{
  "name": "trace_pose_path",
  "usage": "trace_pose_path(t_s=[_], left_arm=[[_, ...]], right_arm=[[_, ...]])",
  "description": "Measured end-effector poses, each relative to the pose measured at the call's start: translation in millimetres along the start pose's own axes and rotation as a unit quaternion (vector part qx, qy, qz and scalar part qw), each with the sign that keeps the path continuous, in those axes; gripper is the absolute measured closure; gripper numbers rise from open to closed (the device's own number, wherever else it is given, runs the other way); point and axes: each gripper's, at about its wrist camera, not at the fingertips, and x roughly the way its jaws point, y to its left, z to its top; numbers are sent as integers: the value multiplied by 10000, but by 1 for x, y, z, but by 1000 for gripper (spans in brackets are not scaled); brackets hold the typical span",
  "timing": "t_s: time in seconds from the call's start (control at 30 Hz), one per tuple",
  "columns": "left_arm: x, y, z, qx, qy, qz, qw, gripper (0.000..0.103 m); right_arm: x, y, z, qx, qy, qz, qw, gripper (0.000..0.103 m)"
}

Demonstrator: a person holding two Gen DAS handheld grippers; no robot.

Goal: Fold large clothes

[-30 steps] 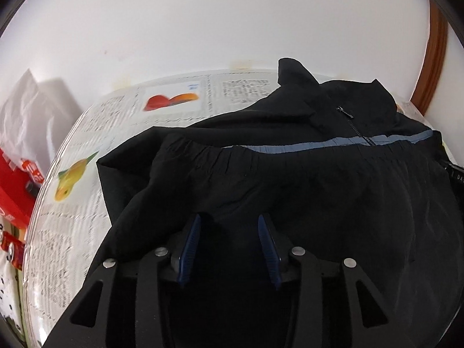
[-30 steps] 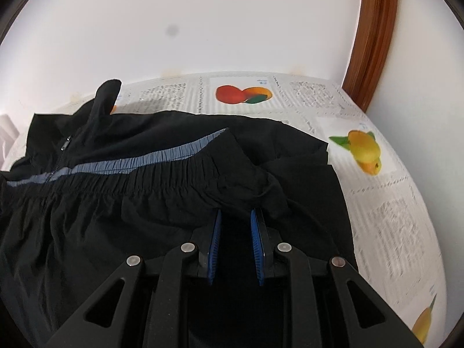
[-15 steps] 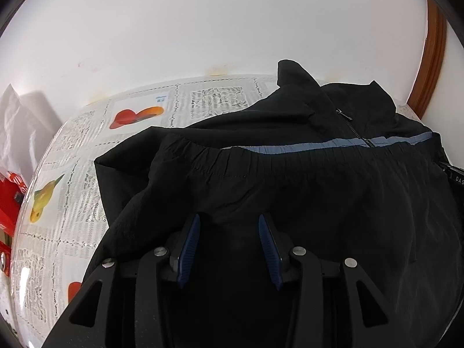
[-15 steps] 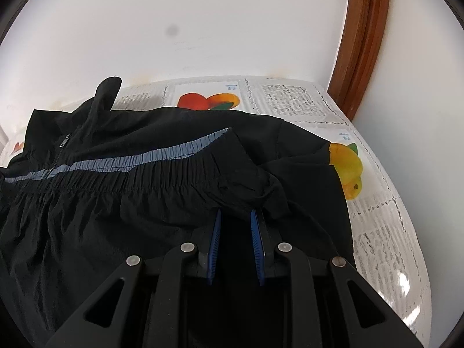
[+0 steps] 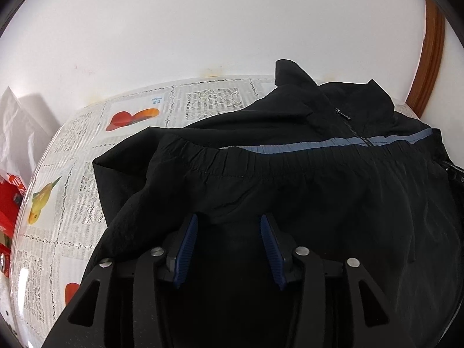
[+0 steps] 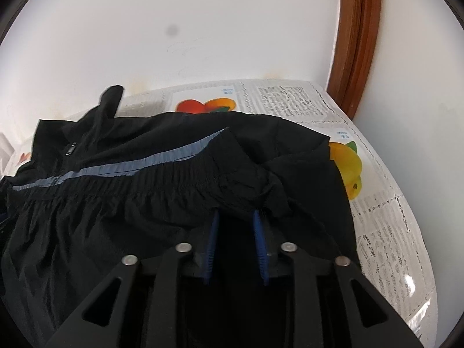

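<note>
A black jacket (image 5: 290, 191) (image 6: 145, 203) lies on the table, its lower half folded up so the elastic hem (image 5: 232, 162) (image 6: 174, 179) rests just below the grey-blue chest stripe (image 5: 290, 147) (image 6: 145, 163). The collar and zipper pull (image 5: 342, 114) sit at the far side. My left gripper (image 5: 229, 226) is at the fold's left part and its jaws are opening, with black cloth lying loosely between the blue pads. My right gripper (image 6: 236, 217) is at the bunched right end of the fold. Its jaws are opening too, and cloth sits at its fingertips.
The table (image 5: 72, 203) (image 6: 385, 232) wears a lace cloth with fruit prints under clear plastic, against a white wall. A red box (image 5: 8, 200) and a white bag (image 5: 20, 133) stand off its left edge. A wooden door frame (image 6: 356, 37) rises at the right corner.
The right gripper's pads have spread clearly apart, and the left gripper's pads a little. Both views slid sideways over the table at first, then held still. The jacket's fold has stayed in place.
</note>
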Motion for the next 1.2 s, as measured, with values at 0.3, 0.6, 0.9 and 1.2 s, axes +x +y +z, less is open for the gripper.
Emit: trace_pose_path(t_s=[0.3, 0.6, 0.9, 1.2], left_arm=[[-24, 1, -2, 24, 45, -222, 9997, 37], [-88, 34, -70, -235, 42, -155, 9996, 35], [-145, 74, -130, -447, 16, -91, 9990, 35], [-173, 128, -179, -826, 206, 114, 9963, 35]], right_arm=[[-53, 96, -10, -558, -143, 728, 9957, 58], [-66, 159, -59, -754, 269, 568, 9952, 58], [-124, 146, -128, -612, 268, 320, 9973, 58], [-171, 161, -178, -1167, 319, -65, 9926, 58]])
